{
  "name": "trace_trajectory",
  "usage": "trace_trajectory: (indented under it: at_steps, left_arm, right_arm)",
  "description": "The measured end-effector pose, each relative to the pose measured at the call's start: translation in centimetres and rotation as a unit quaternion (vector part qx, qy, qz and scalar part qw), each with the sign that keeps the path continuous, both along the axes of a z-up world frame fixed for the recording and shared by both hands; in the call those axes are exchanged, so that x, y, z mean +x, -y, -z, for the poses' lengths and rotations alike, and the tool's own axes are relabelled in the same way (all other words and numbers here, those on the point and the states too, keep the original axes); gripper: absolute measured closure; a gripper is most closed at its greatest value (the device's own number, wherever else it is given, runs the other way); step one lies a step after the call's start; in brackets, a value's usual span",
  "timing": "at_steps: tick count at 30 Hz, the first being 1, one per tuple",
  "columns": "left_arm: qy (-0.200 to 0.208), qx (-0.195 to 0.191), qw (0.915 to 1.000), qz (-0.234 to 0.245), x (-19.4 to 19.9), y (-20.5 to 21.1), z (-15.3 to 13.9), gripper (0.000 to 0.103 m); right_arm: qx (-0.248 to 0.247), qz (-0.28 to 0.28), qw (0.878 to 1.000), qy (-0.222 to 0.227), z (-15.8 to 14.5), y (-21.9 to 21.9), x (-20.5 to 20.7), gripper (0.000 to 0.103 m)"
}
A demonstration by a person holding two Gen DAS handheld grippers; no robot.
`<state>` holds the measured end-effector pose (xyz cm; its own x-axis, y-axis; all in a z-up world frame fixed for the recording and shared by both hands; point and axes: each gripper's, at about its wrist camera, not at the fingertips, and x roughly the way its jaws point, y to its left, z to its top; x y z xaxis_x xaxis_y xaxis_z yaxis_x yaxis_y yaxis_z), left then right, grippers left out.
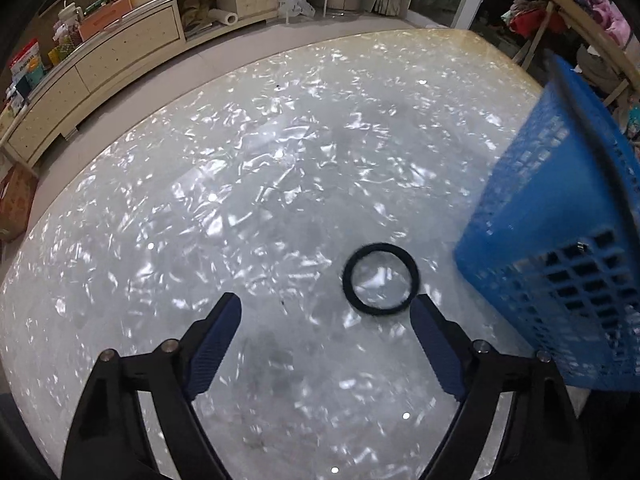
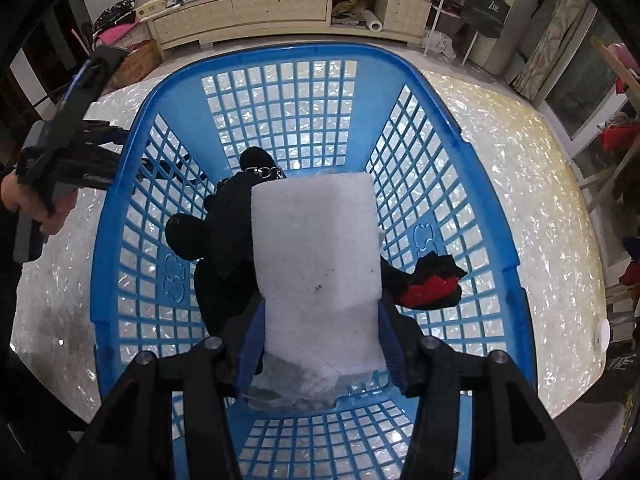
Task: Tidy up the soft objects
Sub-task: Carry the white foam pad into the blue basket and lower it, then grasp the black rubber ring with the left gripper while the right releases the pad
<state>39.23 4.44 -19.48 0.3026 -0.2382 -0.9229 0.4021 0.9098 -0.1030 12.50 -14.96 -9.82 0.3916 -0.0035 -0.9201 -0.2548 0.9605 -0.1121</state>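
A black hair band [image 1: 380,278] lies flat on the shiny white table [image 1: 240,200], just left of the blue plastic basket [image 1: 560,240]. My left gripper [image 1: 326,312] is open and empty, low over the table, with its right finger's tip close to the band. My right gripper [image 2: 320,320] is shut on a white foam block [image 2: 316,264] and holds it over the inside of the basket [image 2: 280,56]. Under the block, a black plush toy [image 2: 224,232] and a black and red cloth [image 2: 432,284] lie in the basket. The left gripper also shows in the right wrist view [image 2: 100,140].
A long cream cabinet [image 1: 120,52] with clutter on top stands beyond the table's far edge. Clothes and a wooden rack [image 1: 580,20] are at the right. The table's pale surface [image 2: 540,200] stretches right of the basket.
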Motion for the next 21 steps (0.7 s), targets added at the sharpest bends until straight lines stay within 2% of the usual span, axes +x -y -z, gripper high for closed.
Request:
trace_trajectory:
  at_steps: [4, 6, 7, 8, 10, 12, 15, 17, 20, 21]
  left_arm:
    - [-0.010, 0.004, 0.9999, -0.006, 1.0, 0.3, 1.3, 0.030]
    - [-0.010, 0.011, 0.9999, -0.005, 1.2, 0.5, 1.6, 0.038]
    - [-0.011, 0.010, 0.9999, -0.001, 1.3, 0.7, 1.7, 0.048]
    - [-0.010, 0.005, 0.9999, 0.002, 1.5, 0.8, 1.7, 0.053]
    - [-0.011, 0.008, 0.9999, 0.006, 1.7, 1.1, 1.9, 0.055]
    - [-0.007, 0.016, 0.9998, 0.008, 1.8, 1.5, 2.0, 0.062]
    - [-0.006, 0.030, 0.9994, 0.012, 1.8, 2.1, 2.0, 0.079]
    - [-0.001, 0.043, 0.9989, 0.020, 1.8, 3.1, 2.2, 0.095]
    - [-0.006, 0.031, 0.9992, 0.025, 1.6, 4.1, 2.4, 0.099]
    - [-0.006, 0.029, 0.9993, 0.024, 1.5, 4.3, 2.4, 0.099]
  right_arm:
    - [0.002, -0.005, 1.000, 0.003, 0.0, -0.5, -0.6, 0.052]
    - [0.007, -0.006, 1.000, 0.003, -0.1, -0.7, -0.7, 0.052]
    - [0.010, -0.006, 1.000, 0.003, -0.2, -0.6, -0.7, 0.052]
    - [0.013, -0.005, 1.000, 0.003, -0.2, -0.5, -0.7, 0.052]
    - [0.020, -0.004, 1.000, 0.003, -0.2, 0.0, -0.6, 0.052]
    - [0.025, -0.002, 1.000, 0.004, -0.3, 0.3, -0.5, 0.051]
    - [0.032, 0.001, 0.999, 0.006, -0.5, 0.6, -0.4, 0.050]
    - [0.035, 0.005, 0.999, 0.007, -0.6, 0.8, -0.5, 0.048]
    - [0.047, 0.020, 0.999, 0.000, -0.5, 1.1, -0.4, 0.038]
    - [0.050, 0.024, 0.998, 0.000, -0.4, 1.5, -0.2, 0.031]
